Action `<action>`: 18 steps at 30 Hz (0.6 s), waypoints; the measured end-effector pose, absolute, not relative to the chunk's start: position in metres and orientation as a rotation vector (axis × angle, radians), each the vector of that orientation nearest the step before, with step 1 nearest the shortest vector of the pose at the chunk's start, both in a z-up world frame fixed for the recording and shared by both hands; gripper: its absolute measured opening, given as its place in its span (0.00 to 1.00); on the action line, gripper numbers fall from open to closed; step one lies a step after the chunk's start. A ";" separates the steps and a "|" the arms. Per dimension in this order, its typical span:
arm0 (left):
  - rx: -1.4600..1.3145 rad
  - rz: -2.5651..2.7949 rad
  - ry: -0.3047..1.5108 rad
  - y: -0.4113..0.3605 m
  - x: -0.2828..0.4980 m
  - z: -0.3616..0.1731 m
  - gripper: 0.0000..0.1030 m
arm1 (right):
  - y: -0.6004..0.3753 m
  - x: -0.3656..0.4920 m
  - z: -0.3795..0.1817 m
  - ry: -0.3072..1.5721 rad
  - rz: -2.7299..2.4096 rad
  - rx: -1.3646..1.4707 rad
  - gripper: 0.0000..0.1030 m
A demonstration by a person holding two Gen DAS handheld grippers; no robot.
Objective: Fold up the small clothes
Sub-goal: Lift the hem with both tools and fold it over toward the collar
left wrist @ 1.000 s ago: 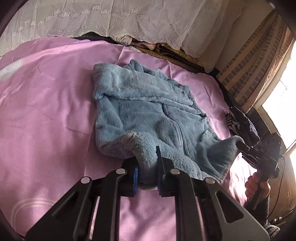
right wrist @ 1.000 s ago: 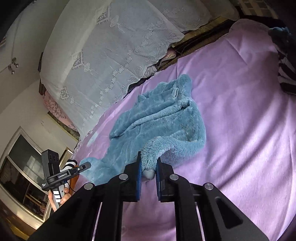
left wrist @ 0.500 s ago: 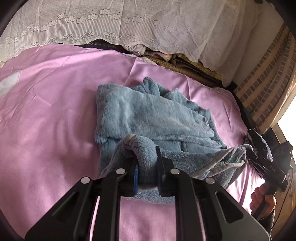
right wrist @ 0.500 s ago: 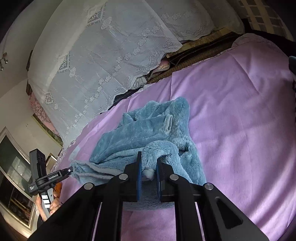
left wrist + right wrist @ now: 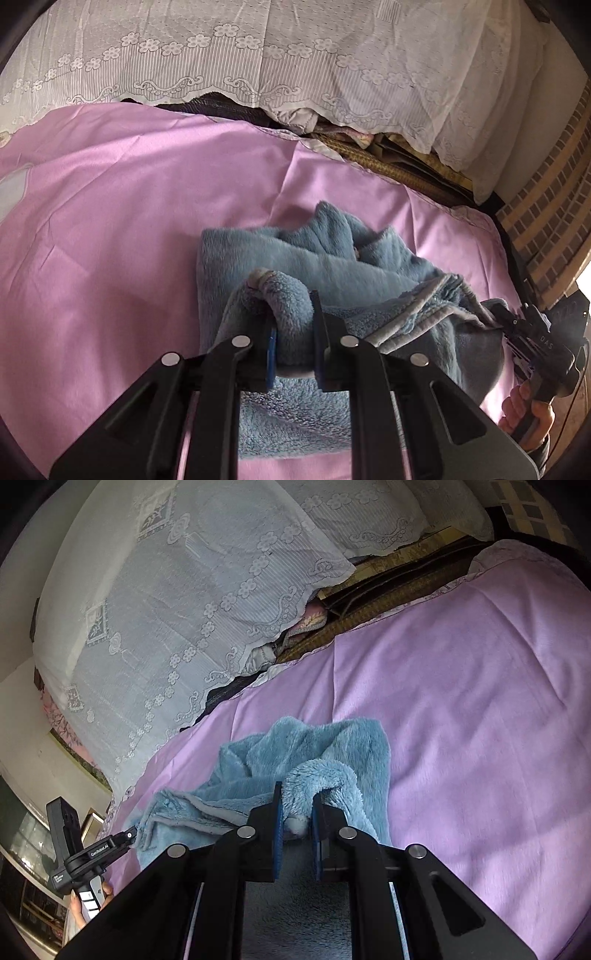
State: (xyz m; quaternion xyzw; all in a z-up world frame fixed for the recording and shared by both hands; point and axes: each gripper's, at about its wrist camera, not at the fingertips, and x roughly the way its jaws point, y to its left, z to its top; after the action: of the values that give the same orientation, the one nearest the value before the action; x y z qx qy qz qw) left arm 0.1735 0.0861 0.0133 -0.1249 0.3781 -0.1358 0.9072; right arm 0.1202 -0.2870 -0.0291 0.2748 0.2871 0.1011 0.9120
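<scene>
Fleece fills the left claw, clamped between its pads at one corner of the blue garment. The right claw pinches the other corner the same way. Between the two claws the hem hangs stretched and lifted; ahead of both, the rest of the garment lies bunched on the pink bedsheet. Beyond it hangs white lace.

Fluffy blue fleece garment — doubled over, near hem raised — lies on the pink sheet.
</scene>
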 end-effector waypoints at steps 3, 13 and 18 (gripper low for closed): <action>-0.254 -0.261 0.776 0.087 0.189 0.013 0.13 | -0.290 0.139 -0.028 0.582 0.193 0.573 0.13; -0.253 -0.248 0.788 0.083 0.231 0.007 0.13 | -0.289 0.189 -0.022 0.565 0.187 0.558 0.13; -0.267 -0.237 0.773 0.082 0.249 0.012 0.13 | -0.289 0.208 -0.020 0.548 0.178 0.550 0.13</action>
State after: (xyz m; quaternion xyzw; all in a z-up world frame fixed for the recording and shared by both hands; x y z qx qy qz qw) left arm 0.2489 0.0825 0.0116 -0.1296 0.3751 -0.1151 0.9106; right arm 0.2076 -0.2892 -0.0202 0.2680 0.2666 0.0866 0.9217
